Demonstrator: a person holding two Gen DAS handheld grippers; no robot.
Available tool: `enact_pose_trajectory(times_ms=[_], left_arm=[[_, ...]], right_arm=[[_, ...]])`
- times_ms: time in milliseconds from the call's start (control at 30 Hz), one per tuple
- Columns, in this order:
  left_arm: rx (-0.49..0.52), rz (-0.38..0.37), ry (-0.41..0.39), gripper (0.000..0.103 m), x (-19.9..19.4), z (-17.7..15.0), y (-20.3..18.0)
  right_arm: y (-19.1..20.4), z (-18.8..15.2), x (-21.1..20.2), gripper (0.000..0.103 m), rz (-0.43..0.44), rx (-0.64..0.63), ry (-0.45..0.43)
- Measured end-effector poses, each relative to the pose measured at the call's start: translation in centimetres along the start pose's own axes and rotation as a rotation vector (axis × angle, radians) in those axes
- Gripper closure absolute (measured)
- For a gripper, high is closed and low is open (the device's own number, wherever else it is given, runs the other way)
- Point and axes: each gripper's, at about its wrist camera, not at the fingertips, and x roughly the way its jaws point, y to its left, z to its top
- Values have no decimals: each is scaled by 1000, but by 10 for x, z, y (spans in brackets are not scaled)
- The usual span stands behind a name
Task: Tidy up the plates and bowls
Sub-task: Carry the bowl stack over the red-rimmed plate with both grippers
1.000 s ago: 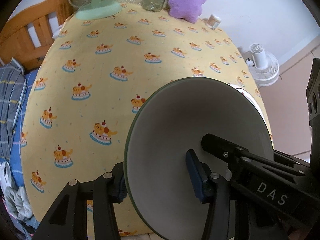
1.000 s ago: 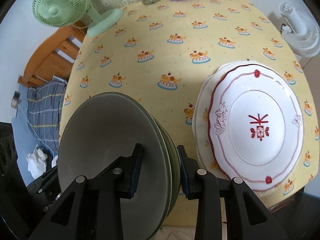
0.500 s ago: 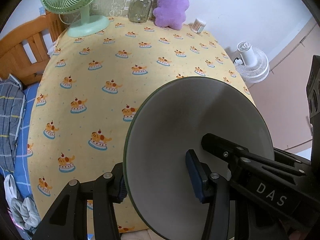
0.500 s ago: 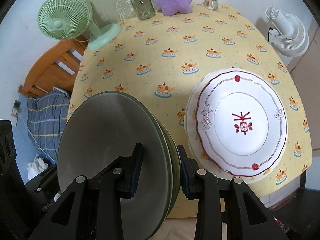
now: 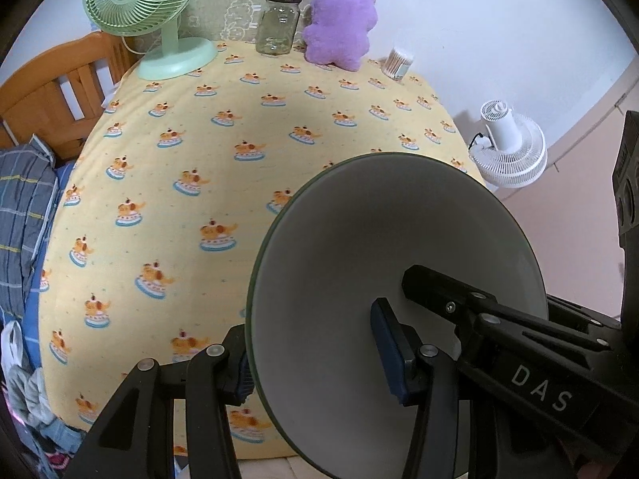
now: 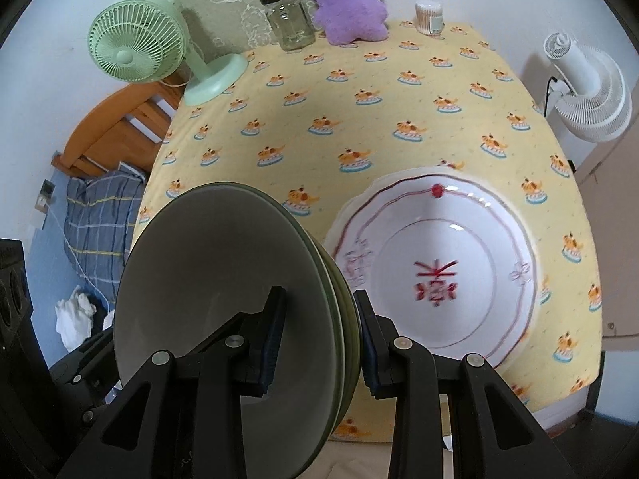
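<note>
A stack of grey-green bowls (image 6: 223, 263) hangs tilted on edge above the near side of the yellow tablecloth (image 6: 359, 119). My right gripper (image 6: 319, 319) is shut on its rim, one pad inside and one outside. In the left wrist view the same bowls (image 5: 379, 231) show their hollow side, and my left gripper (image 5: 315, 355) is shut on the rim as well. The right gripper's finger (image 5: 439, 295) crosses the inside of the bowl there. White plates with red trim (image 6: 439, 263) lie stacked on the cloth to the right of the bowls.
Along the table's far edge stand a green fan (image 6: 139, 48), a glass jar (image 6: 289, 20), a purple plush toy (image 6: 351, 4) and a cotton swab tub (image 6: 429, 16). A white floor fan (image 6: 587, 88) stands right of the table, a wooden bed frame (image 6: 116, 127) with bedding left.
Both grippers have risen and drawn back from the table with the bowls still clamped. More of the far table edge shows, and the white plates look smaller and farther off.
</note>
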Motion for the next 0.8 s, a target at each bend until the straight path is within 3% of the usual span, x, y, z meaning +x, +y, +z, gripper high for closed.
enact_pose_trajectory(times_ms=[467, 800], left_arm=[[-45, -3, 4, 53, 30, 8, -57], [-73, -13, 67, 53, 62, 7, -79]], right_arm=[[-64, 18, -7, 67, -4, -24, 18], [-100, 22, 9, 67, -20, -6, 78]])
